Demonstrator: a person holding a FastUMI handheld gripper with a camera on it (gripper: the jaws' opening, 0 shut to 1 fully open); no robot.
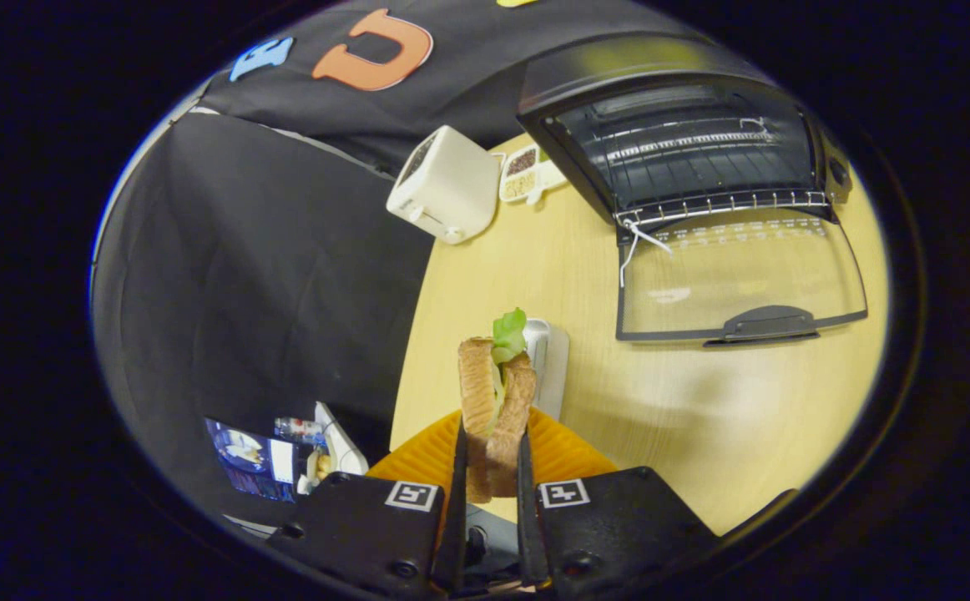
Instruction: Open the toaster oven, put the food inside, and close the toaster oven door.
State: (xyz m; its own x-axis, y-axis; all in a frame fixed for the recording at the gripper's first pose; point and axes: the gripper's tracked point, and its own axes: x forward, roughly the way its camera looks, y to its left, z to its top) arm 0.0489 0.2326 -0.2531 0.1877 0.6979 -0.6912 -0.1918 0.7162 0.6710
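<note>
Between fingers [457, 467]: sandwich [493, 401] clamped, above orange plate [560, 455]. Toaster oven [685, 159] at table's [702, 401] far edge, door [740, 275] down flat.

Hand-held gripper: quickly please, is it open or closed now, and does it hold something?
Hand-held gripper: closed on the sandwich, both fingers pressing its bread slices, held above the orange plate.
</note>
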